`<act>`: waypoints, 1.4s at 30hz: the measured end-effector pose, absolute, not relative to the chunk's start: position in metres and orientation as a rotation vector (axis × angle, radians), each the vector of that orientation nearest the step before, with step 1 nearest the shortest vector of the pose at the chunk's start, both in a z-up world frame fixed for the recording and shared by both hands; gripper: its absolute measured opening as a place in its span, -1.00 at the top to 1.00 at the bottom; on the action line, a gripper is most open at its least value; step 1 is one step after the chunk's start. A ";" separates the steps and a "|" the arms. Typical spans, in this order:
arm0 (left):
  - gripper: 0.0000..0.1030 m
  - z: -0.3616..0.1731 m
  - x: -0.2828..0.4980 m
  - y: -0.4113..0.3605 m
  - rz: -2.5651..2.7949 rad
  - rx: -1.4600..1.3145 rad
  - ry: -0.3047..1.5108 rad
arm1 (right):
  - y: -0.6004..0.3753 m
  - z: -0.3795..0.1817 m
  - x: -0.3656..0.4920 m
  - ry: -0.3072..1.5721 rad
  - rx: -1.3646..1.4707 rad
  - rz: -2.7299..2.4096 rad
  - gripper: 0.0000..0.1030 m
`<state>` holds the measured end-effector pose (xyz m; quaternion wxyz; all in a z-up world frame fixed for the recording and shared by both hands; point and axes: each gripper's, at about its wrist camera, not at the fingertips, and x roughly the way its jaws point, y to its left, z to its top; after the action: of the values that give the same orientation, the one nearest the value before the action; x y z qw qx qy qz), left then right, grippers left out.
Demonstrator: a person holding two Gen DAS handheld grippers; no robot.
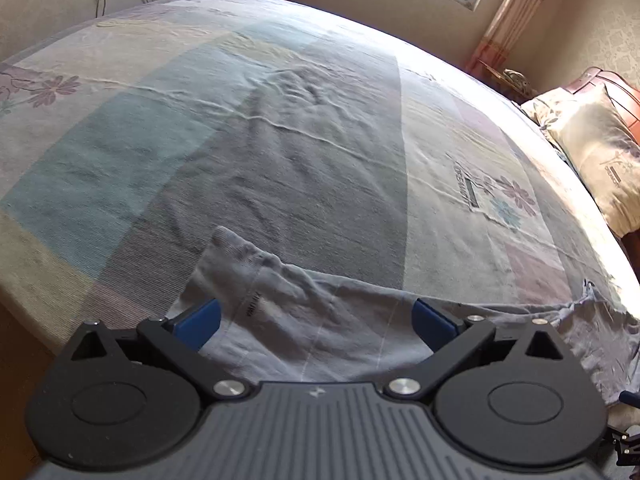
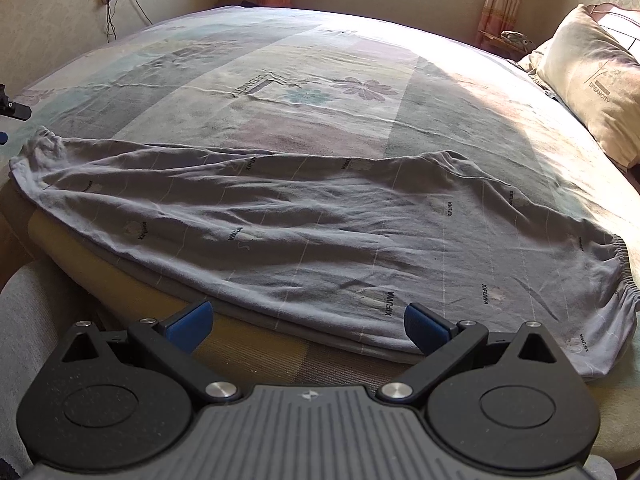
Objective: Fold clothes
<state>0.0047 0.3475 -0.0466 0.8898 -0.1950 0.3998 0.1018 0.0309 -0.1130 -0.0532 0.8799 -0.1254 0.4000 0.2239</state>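
Grey trousers (image 2: pixel 304 232) lie stretched along the near edge of the bed (image 2: pixel 280 60), long axis running left to right: narrow gathered cuff at the left, elastic waistband at the right, by the bed's near right corner. The left gripper (image 1: pixel 316 320) hovers over the cuff end, jaws apart with cloth between them but not clamped. The right gripper (image 2: pixel 306 322) hangs just short of the trousers' near hem, jaws apart and empty. A pillow (image 2: pixel 592 80) rests far right, well clear.

Black gripper (image 1: pixel 316 320), blue pads (image 1: pixel 200 322).
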 end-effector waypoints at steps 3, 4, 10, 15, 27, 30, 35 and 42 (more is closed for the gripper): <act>-0.97 -0.069 0.010 0.328 0.189 -0.377 0.885 | -0.111 -0.052 0.029 0.827 -0.274 0.471 -1.00; -0.97 -0.077 0.010 0.323 0.191 -0.370 0.902 | -0.111 -0.052 0.029 0.825 -0.276 0.469 -1.00; -0.98 -0.086 -0.014 0.292 0.177 -0.185 0.910 | -0.116 -0.055 0.034 0.836 -0.260 0.455 -1.00; -0.98 -0.066 -0.008 0.271 0.116 -0.135 0.881 | -0.114 -0.056 0.037 0.823 -0.236 0.471 -1.00; -0.98 -0.067 0.012 0.173 -0.106 0.079 0.902 | -0.043 -0.021 0.098 0.704 -0.384 0.841 0.06; -0.98 -0.071 0.012 0.174 -0.081 0.044 0.905 | -0.011 -0.023 0.119 0.684 -0.440 0.965 0.21; -0.98 -0.070 0.011 0.185 -0.033 0.002 0.893 | 0.034 -0.036 0.141 0.690 -0.539 1.126 0.42; -0.98 -0.068 0.010 0.193 -0.022 -0.013 0.880 | 0.056 -0.059 0.153 0.726 -0.660 1.184 0.53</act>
<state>0.0102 0.1934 -0.0681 0.9046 -0.0063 0.4261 -0.0108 0.1530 0.0557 -0.0590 0.7186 -0.2984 0.3283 0.5356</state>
